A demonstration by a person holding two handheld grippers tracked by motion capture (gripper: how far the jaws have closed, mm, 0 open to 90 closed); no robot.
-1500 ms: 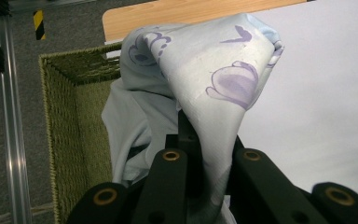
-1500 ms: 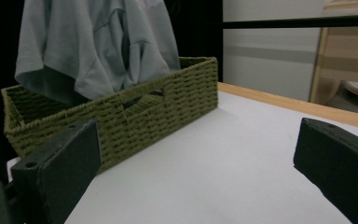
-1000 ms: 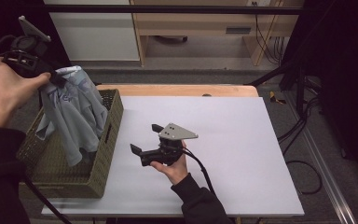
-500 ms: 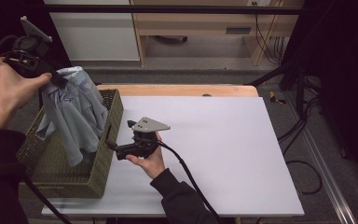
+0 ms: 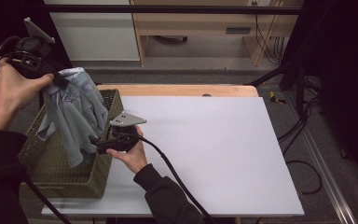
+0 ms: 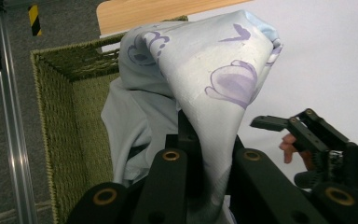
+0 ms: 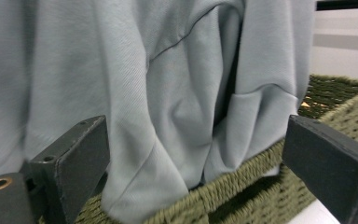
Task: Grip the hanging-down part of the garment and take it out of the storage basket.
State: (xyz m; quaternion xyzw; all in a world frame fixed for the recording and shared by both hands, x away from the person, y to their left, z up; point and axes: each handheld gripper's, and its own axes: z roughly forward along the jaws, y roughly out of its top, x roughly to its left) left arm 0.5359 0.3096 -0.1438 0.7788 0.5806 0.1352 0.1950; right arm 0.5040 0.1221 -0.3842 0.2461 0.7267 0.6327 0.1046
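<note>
Landmark = basket (image 5: 103, 179), which sits on table's (image 5: 214, 154) left end, near the front-left corner. Garment (image 5: 77, 119) hangs above the basket's inside, lower end dropping below the rim, top bunched up over the basket's far-left corner. Left gripper (image 5: 51, 77) is up there, above and left of the basket, clamped on garment's top. Right gripper (image 5: 95, 143) is at the basket's right wall, over the rim, jaws apart and just beside the garment's lower part. Rest of table lies right of the basket.
</note>
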